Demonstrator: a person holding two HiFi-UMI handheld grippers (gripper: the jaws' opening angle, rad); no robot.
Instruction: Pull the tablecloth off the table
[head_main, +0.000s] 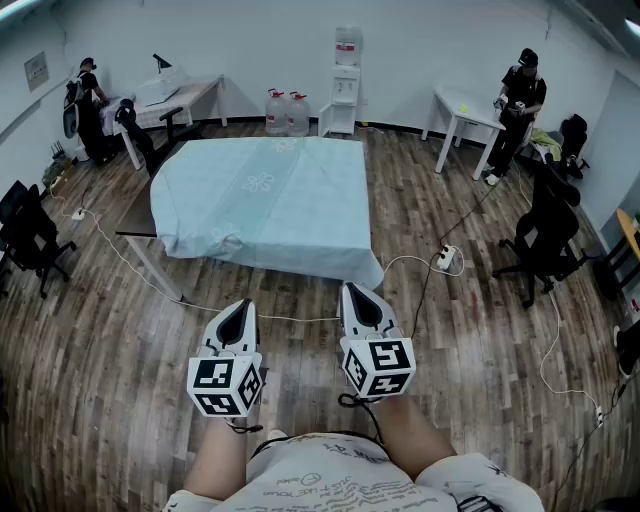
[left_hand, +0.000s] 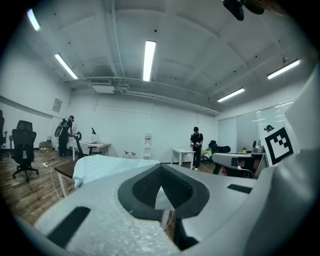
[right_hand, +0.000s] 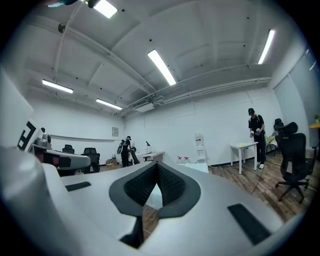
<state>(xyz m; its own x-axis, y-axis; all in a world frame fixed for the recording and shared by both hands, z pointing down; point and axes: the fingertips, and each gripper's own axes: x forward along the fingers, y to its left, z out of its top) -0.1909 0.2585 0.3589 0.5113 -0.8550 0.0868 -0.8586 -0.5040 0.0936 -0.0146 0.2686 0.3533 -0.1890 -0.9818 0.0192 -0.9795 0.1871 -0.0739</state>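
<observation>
A pale blue tablecloth (head_main: 268, 205) with faint flower prints covers a table (head_main: 135, 222) in the middle of the room, its near edge hanging down. The cloth (left_hand: 107, 169) also shows ahead in the left gripper view. My left gripper (head_main: 238, 312) and right gripper (head_main: 359, 296) are held side by side, well short of the cloth's near edge, tips pointing at it. Both are shut with nothing between their jaws. In the right gripper view only a sliver of the cloth (right_hand: 152, 200) shows behind the closed jaws.
White cables (head_main: 110, 250) run over the wood floor by the table, with a power strip (head_main: 446, 259) at its right. Black office chairs (head_main: 545, 235) stand on both sides. People stand at desks (head_main: 463, 112) at the back. Water bottles (head_main: 285, 112) and a dispenser (head_main: 344, 85) line the far wall.
</observation>
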